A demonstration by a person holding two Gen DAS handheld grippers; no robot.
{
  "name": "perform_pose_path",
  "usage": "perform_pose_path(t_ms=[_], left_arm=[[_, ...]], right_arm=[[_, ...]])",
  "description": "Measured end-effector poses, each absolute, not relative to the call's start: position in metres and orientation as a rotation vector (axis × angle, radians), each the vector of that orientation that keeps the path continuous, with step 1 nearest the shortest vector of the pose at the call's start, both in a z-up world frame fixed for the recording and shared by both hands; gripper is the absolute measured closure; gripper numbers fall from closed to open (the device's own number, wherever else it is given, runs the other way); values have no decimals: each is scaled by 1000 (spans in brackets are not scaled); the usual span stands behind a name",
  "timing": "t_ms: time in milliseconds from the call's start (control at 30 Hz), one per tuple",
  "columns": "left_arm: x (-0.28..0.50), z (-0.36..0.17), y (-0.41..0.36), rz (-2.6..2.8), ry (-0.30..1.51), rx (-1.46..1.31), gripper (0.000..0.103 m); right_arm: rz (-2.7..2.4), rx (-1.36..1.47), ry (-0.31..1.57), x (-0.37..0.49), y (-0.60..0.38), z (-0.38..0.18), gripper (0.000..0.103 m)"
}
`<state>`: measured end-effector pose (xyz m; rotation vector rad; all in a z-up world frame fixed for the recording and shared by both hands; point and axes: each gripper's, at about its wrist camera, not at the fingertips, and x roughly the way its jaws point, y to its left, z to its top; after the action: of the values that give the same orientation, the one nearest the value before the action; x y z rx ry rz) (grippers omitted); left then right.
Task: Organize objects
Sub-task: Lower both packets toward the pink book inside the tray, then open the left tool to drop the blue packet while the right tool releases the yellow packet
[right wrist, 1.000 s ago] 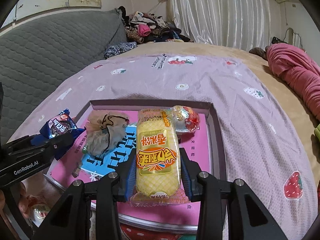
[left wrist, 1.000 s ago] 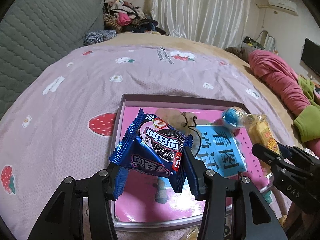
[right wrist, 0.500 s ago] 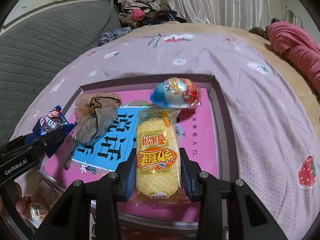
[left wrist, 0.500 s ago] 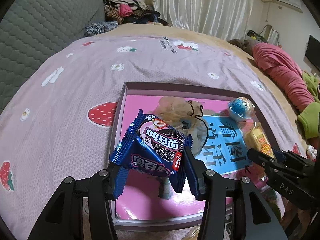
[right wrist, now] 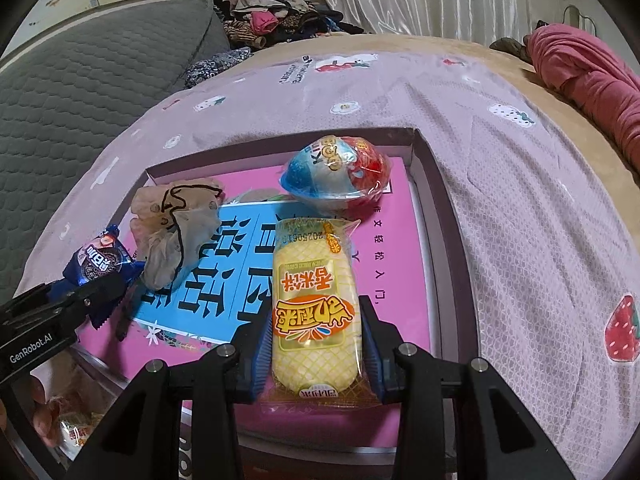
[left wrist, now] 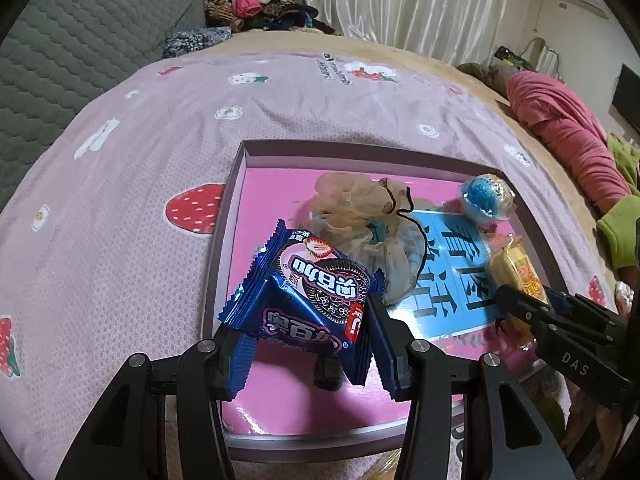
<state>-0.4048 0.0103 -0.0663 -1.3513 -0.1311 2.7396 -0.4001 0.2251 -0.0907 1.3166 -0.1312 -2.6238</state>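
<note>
Snacks have moved closer over the box (left wrist: 224, 216): the left tool (left wrist: 308, 332) squeezes the cookie pack (left wrist: 304, 300), the right tool (right wrist: 314, 356) squeezes the yellow cake (right wrist: 314, 304), ready to drop in.

Pouch (left wrist: 360, 216) and egg (left wrist: 488, 199) lie inside tray (left wrist: 224, 216).

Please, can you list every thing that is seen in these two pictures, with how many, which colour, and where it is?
cookie packet: 1, blue, held over the tray's left side
rice cake packet: 1, yellow, held over the tray's right side
tray: 1, dark rim, pink inside, on the bed
egg-shaped toy: 1, blue and red, far right of the tray
drawstring pouch: 1, beige, in the tray
bedsheet: 1, lilac, strawberry print
left gripper: 1, black, shut on the cookie packet
right gripper: 1, black, shut on the rice cake packet
</note>
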Motion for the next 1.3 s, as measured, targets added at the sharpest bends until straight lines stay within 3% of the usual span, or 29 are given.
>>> perform_pose_path(t_ms=[367, 500, 767, 833, 1300], left_arm=[[-408, -70, 9, 2714, -147, -1387, 49], [-409, -70, 9, 2683, -176, -1392, 38], [-408, -66, 6, 2710, -173, -1387, 35], [-406, -63, 6, 2715, -182, -1374, 27], [-399, -49, 1, 2725, -211, -1339, 25]], right_arm=[[-2626, 1326, -80, -398, 220, -91, 63], [-2622, 1328, -80, -397, 220, -90, 62], [-2627, 1327, -96, -396, 220, -89, 58], [-2627, 1326, -97, -396, 219, -88, 56], [-2653, 1297, -115, -392, 222, -75, 46]])
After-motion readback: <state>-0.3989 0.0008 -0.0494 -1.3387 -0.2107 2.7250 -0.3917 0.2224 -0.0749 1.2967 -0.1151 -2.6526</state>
